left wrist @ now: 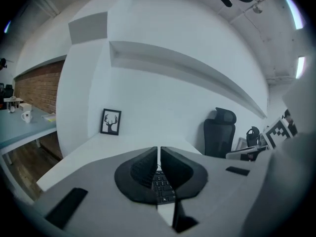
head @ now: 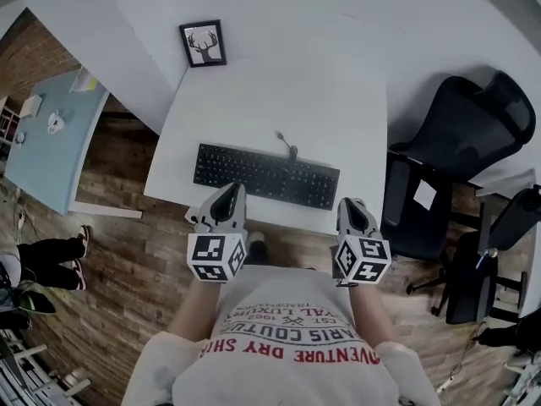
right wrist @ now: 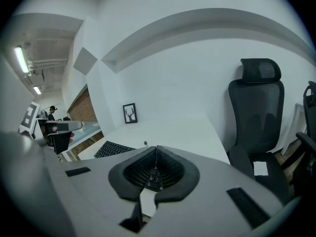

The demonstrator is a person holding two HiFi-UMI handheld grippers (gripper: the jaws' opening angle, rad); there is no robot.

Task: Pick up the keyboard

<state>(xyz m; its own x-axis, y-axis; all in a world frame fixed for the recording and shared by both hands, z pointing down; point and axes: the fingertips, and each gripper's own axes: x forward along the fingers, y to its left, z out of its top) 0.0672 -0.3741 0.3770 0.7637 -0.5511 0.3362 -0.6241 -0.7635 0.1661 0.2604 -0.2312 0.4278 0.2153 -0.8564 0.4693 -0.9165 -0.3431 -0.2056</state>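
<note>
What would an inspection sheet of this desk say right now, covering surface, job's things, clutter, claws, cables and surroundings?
Surface: white rectangular desk, mostly bare.
Job's things: black full-size keyboard, flat near the desk's front edge, not lifted.
Clutter: black-framed deer-head picture at the far left corner.
Claws: left claw and right claw both shut, empty, by the keyboard's front edge, one toward each end.
Cables: short grey cable on the desk behind the keyboard.
Surroundings: black mesh office chair on the right, pale blue table on the left, brown wood-plank floor.
</note>
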